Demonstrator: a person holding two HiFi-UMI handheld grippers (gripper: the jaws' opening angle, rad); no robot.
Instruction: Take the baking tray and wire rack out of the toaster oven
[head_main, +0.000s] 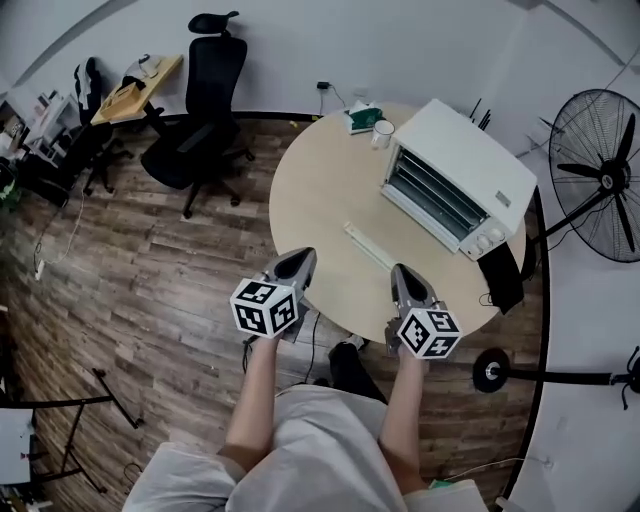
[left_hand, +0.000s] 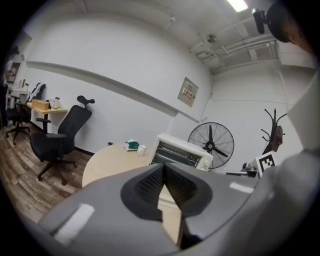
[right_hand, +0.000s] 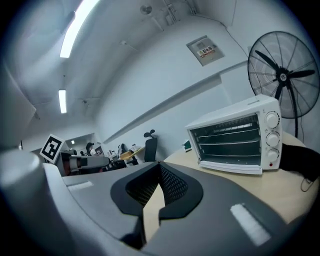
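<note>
Pale wood for the round table (head_main: 320, 200), standing on a brown plank floor (head_main: 130, 290) against white walls. Toward the far right of the tabletop, a white toaster oven (head_main: 470, 165), front turned to the near edge, with the bars of a wire rack (right_hand: 232, 136) showing inside. Baking tray somewhere in that dark interior, not to be told apart from the bars. Behind the oven's left corner, a white mug (head_main: 382, 133) just beside a green box (head_main: 360, 120). Off to the far left, a black office chair (head_main: 200, 110). To the right of the table, a black standing fan (head_main: 598, 170). Left gripper (head_main: 300, 257) closed tight, pads meeting, nothing between them, nothing touched. Right gripper (head_main: 404, 273) likewise pressed together and empty. Both held side by side above the table's near rim, tips aimed toward the oven and tilted slightly down, well apart from it. Bare forearms stretched forward from the body, one behind each marker cube.
</note>
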